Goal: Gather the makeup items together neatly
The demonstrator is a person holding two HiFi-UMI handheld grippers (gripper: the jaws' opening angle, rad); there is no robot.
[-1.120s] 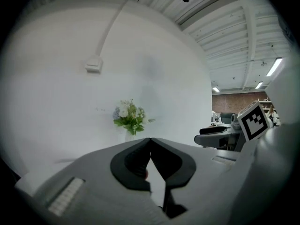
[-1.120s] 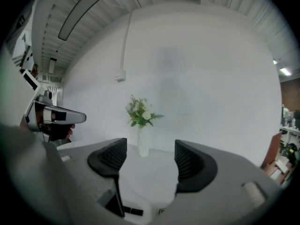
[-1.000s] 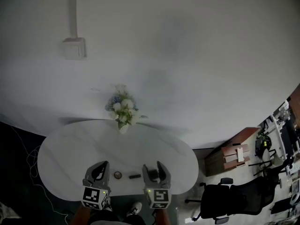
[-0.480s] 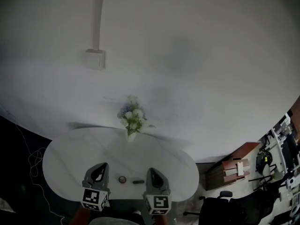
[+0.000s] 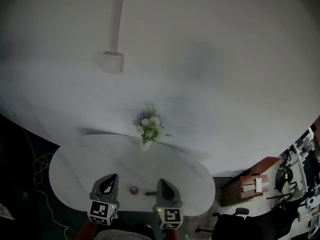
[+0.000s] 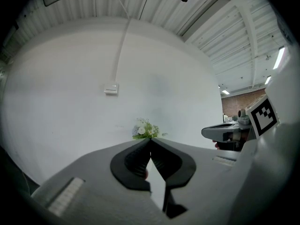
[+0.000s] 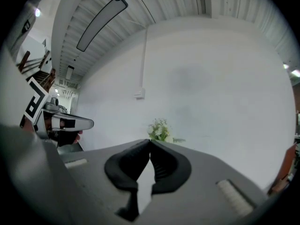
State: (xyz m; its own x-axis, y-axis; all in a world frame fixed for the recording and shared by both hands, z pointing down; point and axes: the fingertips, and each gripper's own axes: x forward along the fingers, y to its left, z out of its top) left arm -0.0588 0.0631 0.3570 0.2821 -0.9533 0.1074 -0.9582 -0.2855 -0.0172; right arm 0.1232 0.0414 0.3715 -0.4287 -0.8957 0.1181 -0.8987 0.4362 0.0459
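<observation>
Seen from the head view, two hand-held grippers sit at the bottom centre of the frame, side by side and pointing up the picture over the near edge of a white oval table (image 5: pixel 75 169). The left gripper (image 5: pixel 111 177) is at lower left of centre; in its own view the two dark padded jaws meet at their tips and nothing is caught between them. The right gripper (image 5: pixel 163 182) is at lower right of centre; its jaws have just been closing, and in its own view they too are pressed tip to tip with nothing held. Between the two grippers, resting on the tabletop near its front edge, lie the makeup items: a small round item (image 5: pixel 134 189) closer to the left gripper, and just to its right a short dark stick-shaped item (image 5: pixel 150 193) closer to the right gripper. The two lie near each other but apart, and neither gripper touches them; they are too small to make out in more detail. Farther up, at the back edge of the table against the wall, stands a small bouquet of white and pale blue flowers (image 5: pixel 149 128). Above it a plain white wall fills most of the frame, with a white switch box (image 5: pixel 113 62) at upper left and a white conduit (image 5: pixel 120 14) running up from it. At far lower right are a brown cabinet (image 5: pixel 250 184) and a black office chair (image 5: pixel 239 223).
</observation>
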